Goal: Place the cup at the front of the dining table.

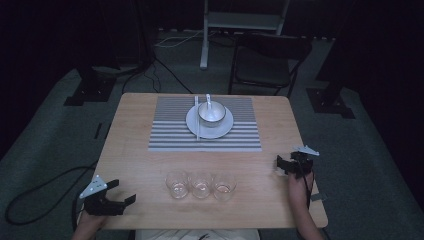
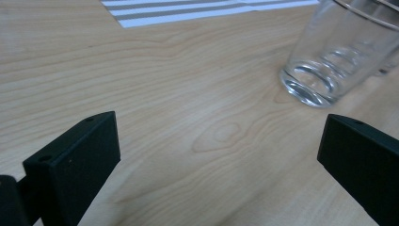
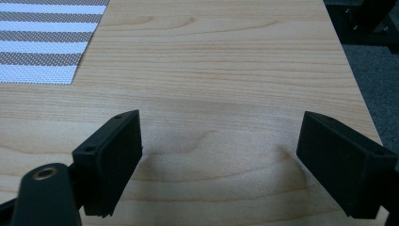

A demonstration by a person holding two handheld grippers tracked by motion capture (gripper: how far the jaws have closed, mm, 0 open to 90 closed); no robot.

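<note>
Both grippers' jaws gape beside three glasses (image 1: 201,185).

Striped placemat (image 1: 205,125) at table's (image 1: 140,165) far edge, centred; white plate (image 1: 221,129) on it carries metal bowl (image 1: 212,113), spoon (image 1: 208,99), chopsticks (image 1: 197,120). Three glasses (image 1: 201,185) in row near front edge. Dark chair (image 1: 267,62) beyond the far edge.
</note>
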